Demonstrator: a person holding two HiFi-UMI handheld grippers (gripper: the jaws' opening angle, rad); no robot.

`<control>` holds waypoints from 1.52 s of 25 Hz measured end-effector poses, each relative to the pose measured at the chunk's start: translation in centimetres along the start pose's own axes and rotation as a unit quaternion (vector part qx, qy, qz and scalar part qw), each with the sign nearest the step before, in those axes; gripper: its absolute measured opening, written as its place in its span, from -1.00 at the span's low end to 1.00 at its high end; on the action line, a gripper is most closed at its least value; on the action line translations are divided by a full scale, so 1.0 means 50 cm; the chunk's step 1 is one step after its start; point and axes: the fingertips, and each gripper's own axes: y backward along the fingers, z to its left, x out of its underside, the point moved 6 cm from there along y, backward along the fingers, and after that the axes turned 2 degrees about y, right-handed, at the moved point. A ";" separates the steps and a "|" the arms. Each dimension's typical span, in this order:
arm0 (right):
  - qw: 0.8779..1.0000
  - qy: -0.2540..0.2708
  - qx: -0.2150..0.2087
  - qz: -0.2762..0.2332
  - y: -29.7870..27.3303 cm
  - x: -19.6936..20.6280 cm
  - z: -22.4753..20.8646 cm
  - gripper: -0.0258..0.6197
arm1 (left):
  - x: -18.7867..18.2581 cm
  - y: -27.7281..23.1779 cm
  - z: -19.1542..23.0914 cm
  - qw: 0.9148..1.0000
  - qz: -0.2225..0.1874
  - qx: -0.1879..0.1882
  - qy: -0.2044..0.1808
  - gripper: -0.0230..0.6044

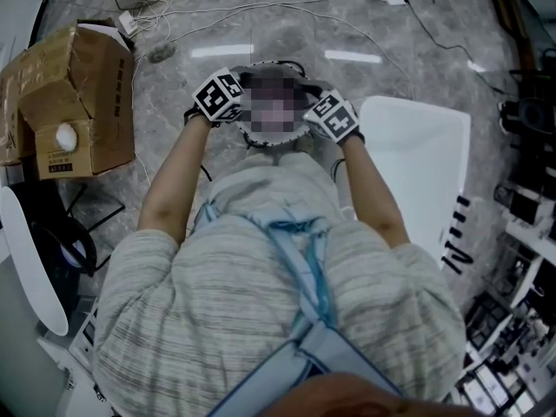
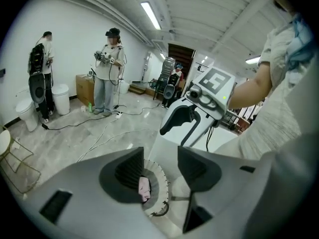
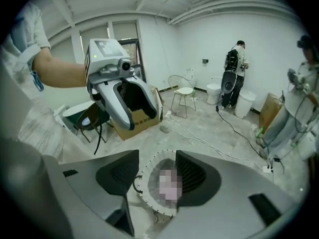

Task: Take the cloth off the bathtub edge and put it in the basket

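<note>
Basket: is standing on the floor; the cloth is lying inside it. Cardboard box is sitting left of the basket; bathtub is lying just right of it.

No wording I can read anywhere. Cardboard box: small label on side, print too blurred.

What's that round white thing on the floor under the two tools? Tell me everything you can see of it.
It is a basket: round, open-topped, with a white pleated wall and a dark-stitched rim. It stands upright on the grey stone-look floor, close to a white tub. A pink cloth lies inside. The left tool and right tool hang above it, jaws apart, touching nothing.
</note>
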 end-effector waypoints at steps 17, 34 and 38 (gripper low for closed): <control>0.980 -0.020 0.002 -0.197 0.157 -0.089 0.082 -0.74 | -0.043 0.157 -0.091 0.983 -0.182 -0.032 -0.017 -0.79; 0.946 -0.035 0.033 -0.321 0.260 -0.130 0.086 -0.91 | -0.041 0.244 -0.124 0.957 -0.278 -0.081 -0.006 -0.91; 0.947 -0.042 0.032 -0.316 0.267 -0.120 0.083 -0.91 | -0.039 0.253 -0.119 0.956 -0.278 -0.091 -0.005 -0.91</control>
